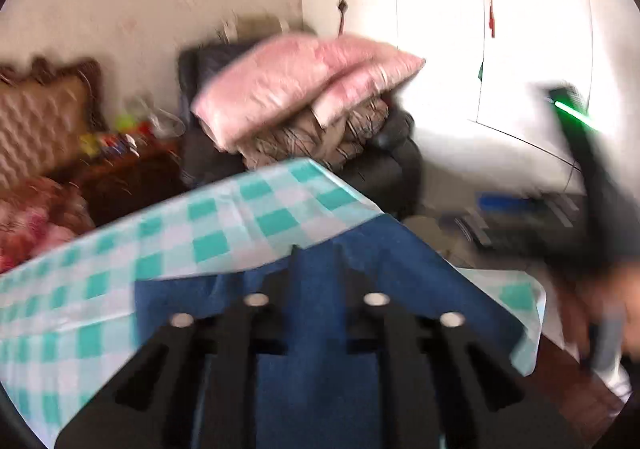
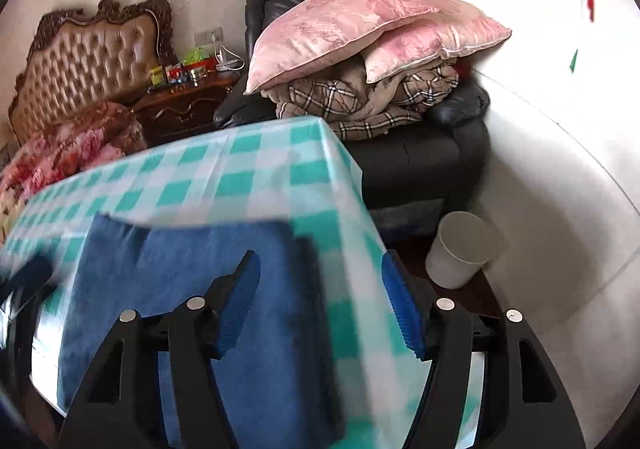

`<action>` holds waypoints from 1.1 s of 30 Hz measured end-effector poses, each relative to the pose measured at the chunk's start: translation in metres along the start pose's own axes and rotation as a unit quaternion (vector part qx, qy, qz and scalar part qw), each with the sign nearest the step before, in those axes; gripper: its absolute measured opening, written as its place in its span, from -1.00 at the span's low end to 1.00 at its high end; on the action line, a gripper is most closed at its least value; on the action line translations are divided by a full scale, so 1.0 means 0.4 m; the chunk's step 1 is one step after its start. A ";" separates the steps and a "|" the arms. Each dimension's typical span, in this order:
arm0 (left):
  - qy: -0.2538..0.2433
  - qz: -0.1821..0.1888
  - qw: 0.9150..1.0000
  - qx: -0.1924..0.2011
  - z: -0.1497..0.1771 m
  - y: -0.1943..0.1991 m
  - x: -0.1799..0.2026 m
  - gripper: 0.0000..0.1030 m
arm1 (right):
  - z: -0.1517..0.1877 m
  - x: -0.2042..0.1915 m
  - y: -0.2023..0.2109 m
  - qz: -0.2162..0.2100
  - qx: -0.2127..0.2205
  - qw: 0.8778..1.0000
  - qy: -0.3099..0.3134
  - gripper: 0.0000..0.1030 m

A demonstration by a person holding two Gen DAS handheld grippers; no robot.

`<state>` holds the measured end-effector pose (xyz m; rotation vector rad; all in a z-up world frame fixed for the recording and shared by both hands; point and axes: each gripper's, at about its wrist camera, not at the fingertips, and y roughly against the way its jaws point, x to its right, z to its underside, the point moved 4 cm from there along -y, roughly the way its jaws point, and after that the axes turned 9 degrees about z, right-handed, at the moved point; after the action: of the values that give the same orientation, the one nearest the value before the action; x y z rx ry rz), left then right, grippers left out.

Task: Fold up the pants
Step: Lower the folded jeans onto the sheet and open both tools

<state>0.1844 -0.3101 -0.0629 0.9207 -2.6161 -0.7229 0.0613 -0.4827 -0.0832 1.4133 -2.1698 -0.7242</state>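
Blue pants [image 2: 192, 289] blurred; left tongs [image 1: 316, 253] tips indistinct against them

The pants [image 2: 192, 289] are seen in deep blue. The cloth [image 2: 240, 173] over the worktop is checked in teal and white. The pillows [image 2: 360, 33] are patterned in pale pink, the blanket [image 2: 380, 97] beneath in beige plaid. The armchair [image 2: 420, 161] is black, the headboard [image 2: 92, 57] tan and tufted, the bin [image 2: 460, 249] white. Blue pads [image 2: 404, 301] are shown on the black right tool [image 2: 320, 285].

Pink pillows [image 2: 360, 25] top a dark armchair [image 2: 420, 161] beside white wardrobe doors [image 1: 440, 29].
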 end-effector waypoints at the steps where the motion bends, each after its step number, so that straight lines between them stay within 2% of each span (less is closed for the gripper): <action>1: 0.012 0.036 0.999 -0.022 -0.011 -0.046 -0.017 -0.89 | 0.018 -0.021 0.004 0.004 0.002 1.000 0.009 0.13; 2: 0.029 0.090 0.994 -0.056 -0.010 -0.111 -0.025 -0.89 | 0.039 -0.044 -0.003 0.013 0.000 1.000 0.021 0.05; 3: 0.033 0.112 0.990 -0.075 -0.014 -0.152 -0.021 -0.89 | 0.061 -0.052 -0.020 0.025 -0.012 0.999 0.021 0.02; 4: 0.031 0.117 0.988 -0.094 -0.019 -0.206 -0.015 -0.89 | 0.085 -0.055 -0.045 0.033 -0.032 0.999 0.015 -0.02; 5: 0.033 0.120 0.986 -0.109 -0.023 -0.243 -0.018 -0.89 | 0.103 -0.055 -0.059 0.035 -0.047 0.998 0.011 -0.15; 7: 0.036 0.103 0.982 -0.151 0.013 -0.337 0.004 -0.95 | 0.141 -0.050 -0.095 0.037 -0.069 0.997 0.004 -0.20; 8: 0.032 0.097 0.984 -0.148 0.036 -0.364 0.019 -0.97 | 0.151 -0.051 -0.095 0.036 -0.067 0.997 0.002 -0.20; 10: 0.032 0.091 0.984 -0.149 0.031 -0.385 0.013 -0.97 | 0.162 -0.048 -0.091 0.033 -0.061 0.998 -0.005 -0.21; 12: 0.044 0.089 0.984 -0.145 0.017 -0.376 -0.004 -0.97 | 0.161 -0.048 -0.091 0.037 -0.061 0.997 -0.002 -0.21; 14: 0.065 0.089 0.989 -0.101 -0.009 -0.311 -0.051 -0.96 | 0.160 -0.047 -0.095 0.037 -0.064 0.997 -0.002 -0.21; 17: 0.091 0.026 0.992 -0.079 0.008 -0.201 -0.158 -0.95 | 0.165 -0.043 -0.096 0.033 -0.064 0.997 -0.006 -0.20; 18: 0.111 -0.005 0.991 -0.079 0.037 -0.165 -0.217 -0.96 | 0.167 -0.043 -0.097 0.033 -0.065 0.997 -0.006 -0.19; 20: 0.134 -0.036 0.985 -0.100 0.093 -0.140 -0.300 -0.96 | 0.166 -0.046 -0.097 0.036 -0.064 0.997 -0.004 -0.19; 21: 0.154 -0.060 0.978 -0.126 0.136 -0.146 -0.364 -0.96 | 0.168 -0.048 -0.095 0.038 -0.062 0.997 -0.002 -0.19; 23: 0.189 -0.067 0.970 -0.141 0.175 -0.166 -0.450 -0.96 | 0.168 -0.052 -0.094 0.042 -0.063 0.997 0.003 -0.19; 26: 0.213 -0.057 0.967 -0.125 0.161 -0.148 -0.511 -0.96 | 0.161 -0.049 -0.098 0.044 -0.073 0.996 0.005 -0.11; 27: 0.207 -0.072 0.969 -0.112 0.149 -0.118 -0.512 -0.84 | 0.156 -0.045 -0.098 0.045 -0.078 0.996 0.004 -0.06; 28: 0.196 -0.094 0.972 -0.089 0.131 -0.074 -0.506 -0.63 | 0.149 -0.040 -0.095 0.043 -0.084 0.996 0.001 -0.06; 29: 0.186 -0.106 0.975 -0.065 0.118 -0.027 -0.493 -0.05 | 0.130 -0.038 -0.084 0.038 -0.083 0.996 -0.005 -0.06; 30: 0.180 -0.100 0.977 -0.046 0.112 0.009 -0.476 0.28 | 0.115 -0.043 -0.075 0.034 -0.074 0.997 -0.005 -0.06; 32: 0.165 -0.074 0.983 -0.029 0.114 0.066 -0.431 0.39 | 0.064 -0.074 -0.053 0.023 -0.047 0.998 0.021 -0.04; 33: 0.149 -0.090 0.984 -0.035 0.127 0.096 -0.394 0.49 | 0.034 -0.099 -0.052 0.016 -0.038 0.998 0.039 -0.04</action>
<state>0.2641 -0.1643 -0.0990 1.1573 -2.2558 -0.6570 0.0819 -0.4507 -0.1100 1.3436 -2.0796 -0.7197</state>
